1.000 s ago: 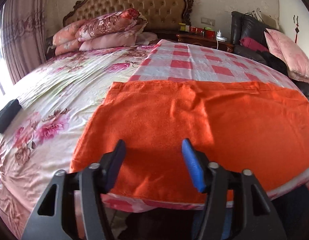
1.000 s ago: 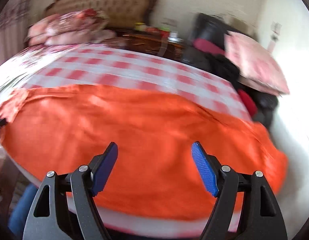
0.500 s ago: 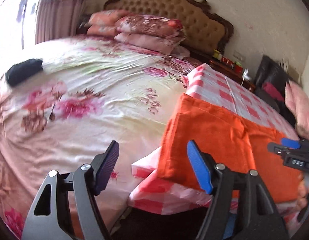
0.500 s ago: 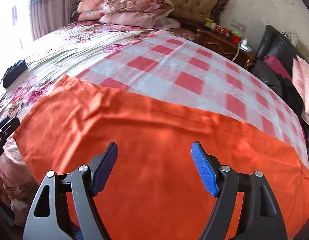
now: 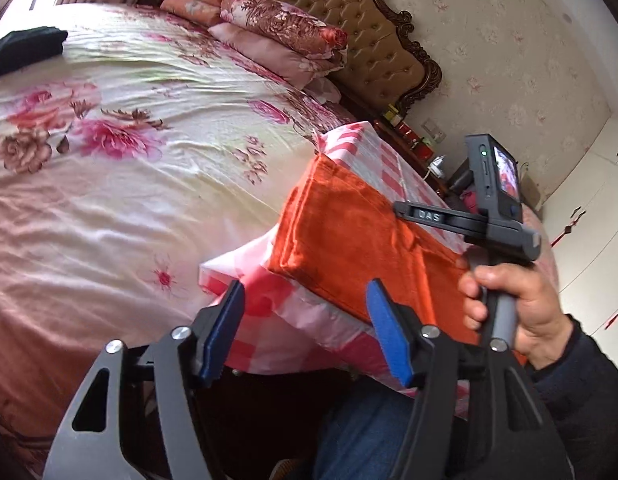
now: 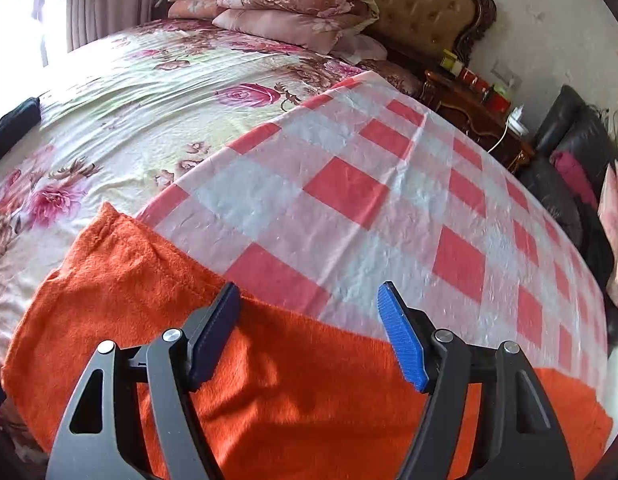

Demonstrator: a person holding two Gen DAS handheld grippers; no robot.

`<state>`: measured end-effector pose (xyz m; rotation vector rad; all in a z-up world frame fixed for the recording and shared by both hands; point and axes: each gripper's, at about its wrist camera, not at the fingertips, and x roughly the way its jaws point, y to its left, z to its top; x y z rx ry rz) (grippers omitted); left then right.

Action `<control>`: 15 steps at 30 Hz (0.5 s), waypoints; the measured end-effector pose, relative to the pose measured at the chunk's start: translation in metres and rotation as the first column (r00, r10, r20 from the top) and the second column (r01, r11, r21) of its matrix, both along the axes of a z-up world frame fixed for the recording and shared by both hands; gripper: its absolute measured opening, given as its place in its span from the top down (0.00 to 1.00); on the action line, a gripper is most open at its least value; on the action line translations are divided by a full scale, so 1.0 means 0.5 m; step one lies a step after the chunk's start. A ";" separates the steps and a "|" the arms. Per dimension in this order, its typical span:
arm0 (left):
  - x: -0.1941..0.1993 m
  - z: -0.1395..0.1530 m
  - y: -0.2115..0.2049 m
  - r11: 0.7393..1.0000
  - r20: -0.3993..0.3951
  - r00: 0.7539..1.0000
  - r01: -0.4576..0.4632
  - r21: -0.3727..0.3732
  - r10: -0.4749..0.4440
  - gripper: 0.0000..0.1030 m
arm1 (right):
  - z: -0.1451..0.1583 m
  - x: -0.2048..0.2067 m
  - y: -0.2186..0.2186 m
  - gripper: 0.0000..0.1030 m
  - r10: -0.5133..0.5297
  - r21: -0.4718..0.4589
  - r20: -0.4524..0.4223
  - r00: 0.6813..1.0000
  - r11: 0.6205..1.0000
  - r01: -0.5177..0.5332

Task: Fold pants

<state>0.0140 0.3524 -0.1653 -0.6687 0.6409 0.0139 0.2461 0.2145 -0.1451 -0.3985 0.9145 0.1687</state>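
"das" is read on the right claw [image 5: 401, 209], which is gripped upright by a hand [image 5: 513, 312]. both it and the left claw [image 5: 309, 334] are spread wide, with nothing held. the orange pants [image 6: 293, 392] are laid lengthwise left-right along the near edge of the checked cloth [image 6: 369, 208] on the bed [image 5: 109, 168].

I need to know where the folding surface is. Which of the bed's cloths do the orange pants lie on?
The red-and-white checked cloth, not the floral bedspread beside it. The orange pants rest across its near end.
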 end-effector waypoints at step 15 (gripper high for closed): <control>0.041 -0.085 0.085 0.885 0.005 0.999 -0.032 -0.465 0.039 0.78 | 0.027 -0.192 -0.189 0.32 -0.143 0.135 -0.092 0.985 0.979 0.155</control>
